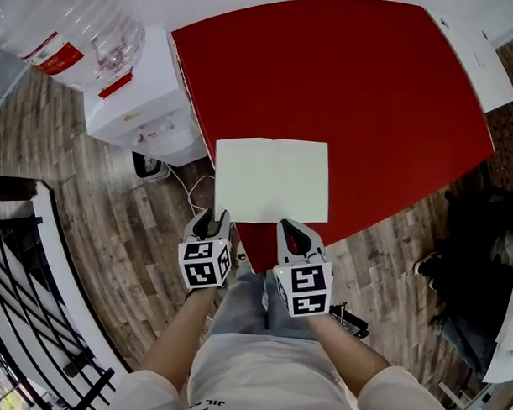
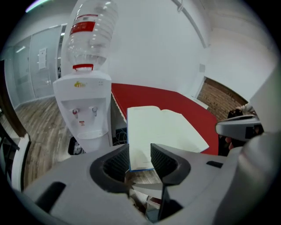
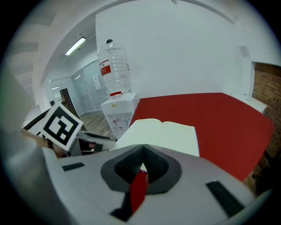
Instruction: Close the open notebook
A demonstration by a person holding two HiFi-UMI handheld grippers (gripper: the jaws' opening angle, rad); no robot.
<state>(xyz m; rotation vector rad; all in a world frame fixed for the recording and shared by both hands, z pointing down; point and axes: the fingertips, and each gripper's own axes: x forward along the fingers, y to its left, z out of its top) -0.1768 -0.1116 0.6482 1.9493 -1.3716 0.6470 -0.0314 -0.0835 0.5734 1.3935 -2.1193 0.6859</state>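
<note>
The open notebook (image 1: 272,180) lies flat with blank cream pages on the red table (image 1: 362,87), close to the table's near edge. My left gripper (image 1: 211,220) is at the notebook's near-left corner with its jaws open. In the left gripper view that corner (image 2: 141,160) shows in the gap of the left gripper (image 2: 139,146), and neither pad presses on it. My right gripper (image 1: 291,232) sits just short of the notebook's near edge, shut and empty. The right gripper view shows the right gripper (image 3: 143,147) closed in front of the notebook (image 3: 162,134).
A white water dispenser (image 1: 135,103) with a large clear bottle (image 1: 74,34) stands against the table's left side, with cables on the wood floor below it. A black railing (image 1: 34,317) runs at the left. A seated person's shoe (image 1: 428,265) and dark clothes are at the right.
</note>
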